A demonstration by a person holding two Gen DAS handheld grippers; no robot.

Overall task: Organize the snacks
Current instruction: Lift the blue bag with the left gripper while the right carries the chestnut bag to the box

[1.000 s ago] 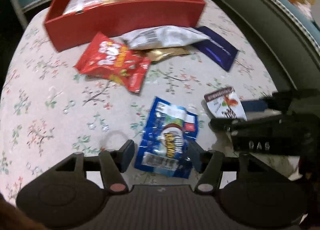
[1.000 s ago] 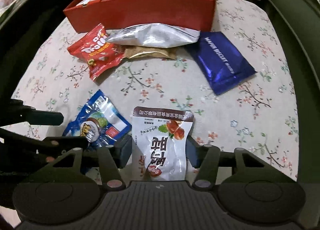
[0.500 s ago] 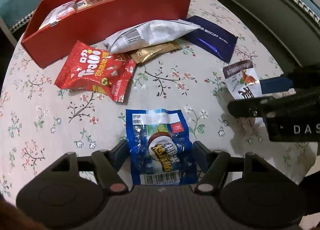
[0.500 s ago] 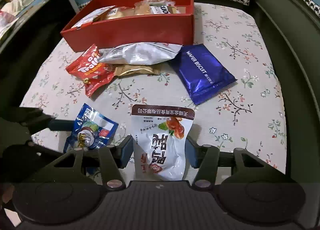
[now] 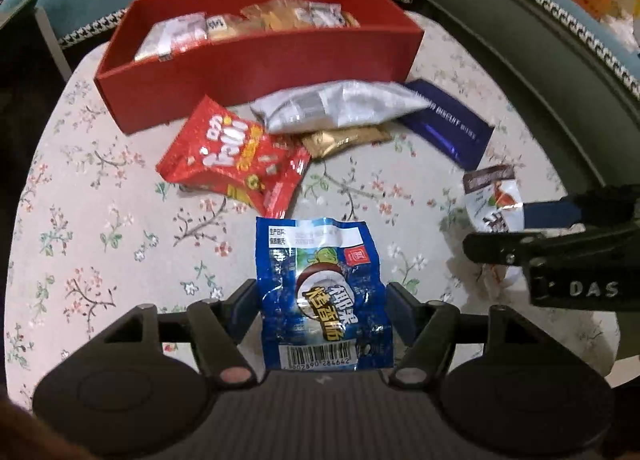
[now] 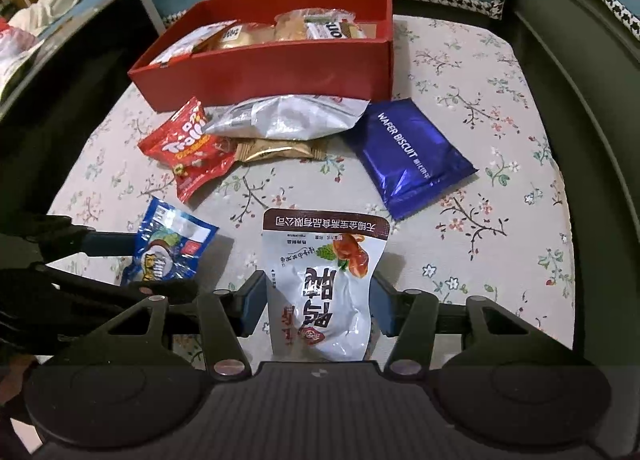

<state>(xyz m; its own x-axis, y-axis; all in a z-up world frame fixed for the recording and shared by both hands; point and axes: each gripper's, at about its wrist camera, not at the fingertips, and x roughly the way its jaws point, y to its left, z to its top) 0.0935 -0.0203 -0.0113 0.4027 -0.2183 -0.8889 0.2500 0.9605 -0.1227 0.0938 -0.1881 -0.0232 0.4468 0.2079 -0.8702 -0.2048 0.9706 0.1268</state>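
We hold the left gripper (image 5: 322, 310) spread wide, its jaws having just been opening, with the crinkled blue foil snack packet (image 5: 320, 292) lying between them; whether the pads touch its edges we cannot tell. Our right gripper (image 6: 318, 306) has its jaws set closer, either side of the white plastic pouch with the brown top band (image 6: 322, 288), and we cannot tell whether they pinch it. Both packets sit well in front of the long red cardboard box (image 6: 280, 64), which already holds several wrapped snacks. Just against the box's front wall lies a puffy silver foil bag (image 6: 288, 118), with a small gold wrapper (image 6: 276, 150) tucked under it. A red candy bag (image 6: 188, 150) lies at the box's front left, a dark blue wafer biscuit pack (image 6: 408, 156) at its front right, all on the floral tablecloth (image 6: 480, 100).
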